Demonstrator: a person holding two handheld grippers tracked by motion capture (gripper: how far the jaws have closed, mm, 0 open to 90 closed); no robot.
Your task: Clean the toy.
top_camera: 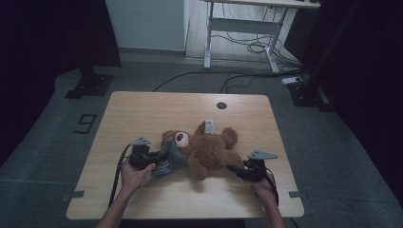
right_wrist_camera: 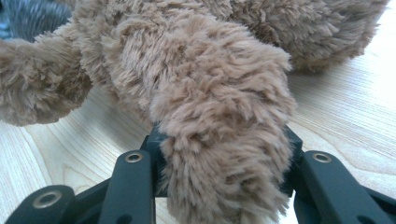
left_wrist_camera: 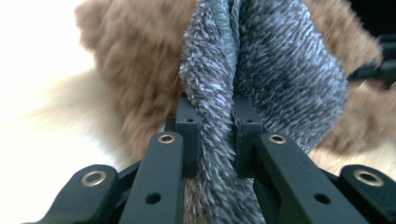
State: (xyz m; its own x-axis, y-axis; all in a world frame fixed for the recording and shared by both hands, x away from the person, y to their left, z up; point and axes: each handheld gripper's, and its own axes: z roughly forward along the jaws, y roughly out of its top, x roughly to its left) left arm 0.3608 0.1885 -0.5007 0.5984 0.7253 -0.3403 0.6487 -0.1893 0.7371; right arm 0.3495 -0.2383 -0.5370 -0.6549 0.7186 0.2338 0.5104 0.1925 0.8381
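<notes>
Teddy bear lies on its back mid-table, head toward nine o'clock. A grey cloth covers the head's lower side. The left gripper, at the bear's nine o'clock, clamps a fold of that cloth. The right gripper, at four o'clock, squeezes a furry limb.

Two forearms enter from the bottom edge. The left hand grips the left gripper from behind, wrist angled inward, jaws pointing toward the other gripper and pinched close together on grey fabric. The right hand holds the right gripper, jaws pointing toward the left one, clamped on a brown plush limb.
</notes>
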